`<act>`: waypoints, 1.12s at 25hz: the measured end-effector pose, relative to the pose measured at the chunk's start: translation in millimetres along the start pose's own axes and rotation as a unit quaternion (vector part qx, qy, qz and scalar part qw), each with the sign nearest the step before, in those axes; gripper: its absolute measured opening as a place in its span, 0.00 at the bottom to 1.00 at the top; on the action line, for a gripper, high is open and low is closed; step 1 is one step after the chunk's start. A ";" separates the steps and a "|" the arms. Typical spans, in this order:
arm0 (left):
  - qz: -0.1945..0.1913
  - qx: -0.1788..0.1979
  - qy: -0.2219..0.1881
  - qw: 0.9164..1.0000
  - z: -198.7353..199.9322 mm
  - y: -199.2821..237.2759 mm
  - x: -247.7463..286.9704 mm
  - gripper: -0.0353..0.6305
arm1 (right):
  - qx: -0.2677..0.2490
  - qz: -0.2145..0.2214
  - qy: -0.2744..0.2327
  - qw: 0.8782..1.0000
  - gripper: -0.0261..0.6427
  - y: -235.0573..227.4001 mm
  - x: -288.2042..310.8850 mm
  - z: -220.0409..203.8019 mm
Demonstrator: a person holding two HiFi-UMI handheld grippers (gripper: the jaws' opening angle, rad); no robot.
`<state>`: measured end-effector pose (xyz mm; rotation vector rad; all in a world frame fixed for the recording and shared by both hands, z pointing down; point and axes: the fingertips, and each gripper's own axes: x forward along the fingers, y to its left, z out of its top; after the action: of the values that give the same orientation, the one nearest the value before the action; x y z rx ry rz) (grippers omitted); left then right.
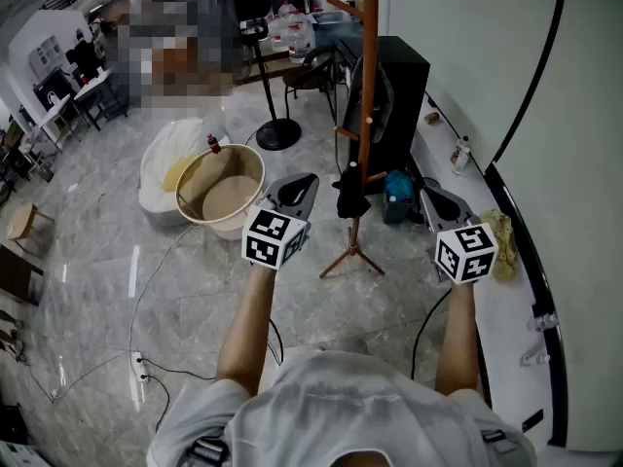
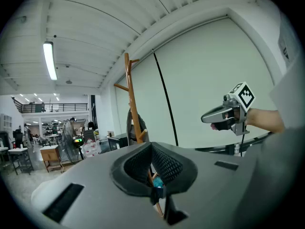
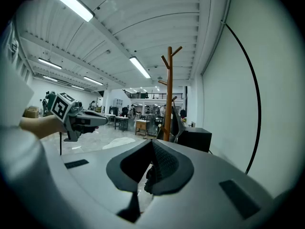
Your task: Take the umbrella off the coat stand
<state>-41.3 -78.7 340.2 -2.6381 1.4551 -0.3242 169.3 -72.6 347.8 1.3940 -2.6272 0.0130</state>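
A tall brown wooden coat stand (image 1: 369, 76) rises in front of me on a three-legged foot (image 1: 352, 255). Low on its pole hangs a short black folded umbrella (image 1: 351, 191). Higher up, a dark grey item (image 1: 380, 100) hangs from a peg. My left gripper (image 1: 301, 187) is left of the umbrella and apart from it, jaws shut and empty. My right gripper (image 1: 434, 197) is to its right, also shut and empty. The pole (image 2: 134, 106) shows above the left gripper (image 2: 152, 148), and the stand (image 3: 168, 94) beyond the right gripper (image 3: 152, 145).
A black cabinet (image 1: 402, 86) stands behind the stand, with a teal bag (image 1: 397, 197) at its foot. A tan round tub (image 1: 222, 189) and a white sack (image 1: 167, 160) sit at the left. A white ledge (image 1: 492, 300) along the wall carries a yellow cloth (image 1: 503, 235). Cables (image 1: 146, 368) cross the floor.
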 end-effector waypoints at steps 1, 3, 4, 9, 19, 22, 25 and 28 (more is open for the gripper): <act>-0.001 0.001 0.001 1.000 0.3 -0.9 -0.4 0.07 | 0.001 0.001 0.000 1.000 0.07 0.4 -0.6 0.6; -0.001 0.001 0.002 1.000 0.7 -3.3 -0.9 0.07 | 0.002 0.003 -0.001 1.000 0.07 0.5 -2.2 1.0; -0.001 0.000 0.003 1.000 0.6 -4.9 -0.7 0.07 | 0.002 0.004 0.000 1.000 0.07 -0.2 -3.1 0.5; 0.001 0.000 0.014 1.000 -2.2 -13.3 0.3 0.07 | 0.007 0.011 0.001 1.000 0.07 -5.0 -6.6 -6.2; 0.000 -0.005 0.031 0.999 -15.4 -19.0 11.0 0.07 | 0.029 0.018 0.008 0.999 0.07 -17.6 -5.5 -24.8; -0.002 -0.008 0.034 0.999 -21.2 -13.5 21.2 0.07 | 0.033 0.016 0.018 0.999 0.07 -25.5 2.9 -29.4; -0.004 -0.012 0.033 0.999 -26.9 -3.4 38.0 0.07 | 0.034 0.009 0.024 0.999 0.07 -36.5 19.1 -35.4; -0.005 -0.018 0.028 0.999 -30.9 13.4 57.5 0.07 | 0.034 0.004 0.031 0.999 0.07 -46.7 40.5 -37.7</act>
<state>-29.9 -134.3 375.2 -2.6865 1.4773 -0.3786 190.8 -129.0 387.8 1.3796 -2.6045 0.1453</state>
